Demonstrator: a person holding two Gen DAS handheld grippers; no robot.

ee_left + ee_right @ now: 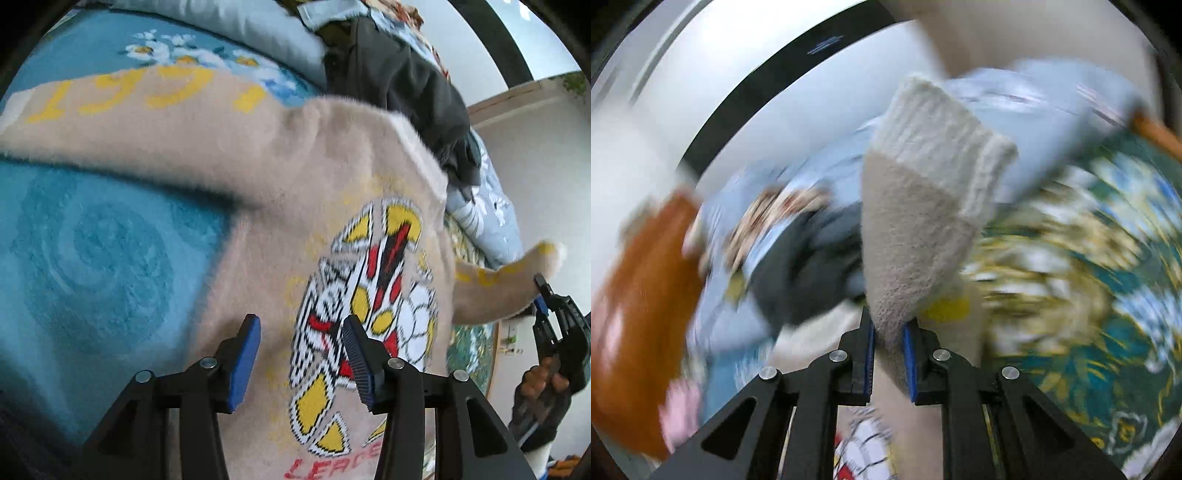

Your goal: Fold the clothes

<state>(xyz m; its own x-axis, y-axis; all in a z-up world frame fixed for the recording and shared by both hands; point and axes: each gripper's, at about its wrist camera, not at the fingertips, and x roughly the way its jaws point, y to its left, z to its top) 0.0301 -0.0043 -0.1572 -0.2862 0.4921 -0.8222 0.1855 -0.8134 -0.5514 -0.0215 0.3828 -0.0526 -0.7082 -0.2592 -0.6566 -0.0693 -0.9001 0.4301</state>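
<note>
A fuzzy beige sweater [280,206] with a yellow, red and black emblem lies spread on a blue towel-like cover [92,258]. One sleeve with yellow numbers stretches to the upper left. My left gripper [301,363] is open and empty, hovering just over the sweater's body near the emblem. My right gripper [888,350] is shut on the other sleeve [916,236], close to its white ribbed cuff [938,140], and holds it lifted. In the left wrist view the right gripper [543,295] shows at the far right, pulling that sleeve out sideways.
A pile of dark and light-blue clothes [402,81] lies beyond the sweater. A green floral cover [1089,277] is to the right, an orange item [639,314] to the left. A white wall [535,184] stands at the right.
</note>
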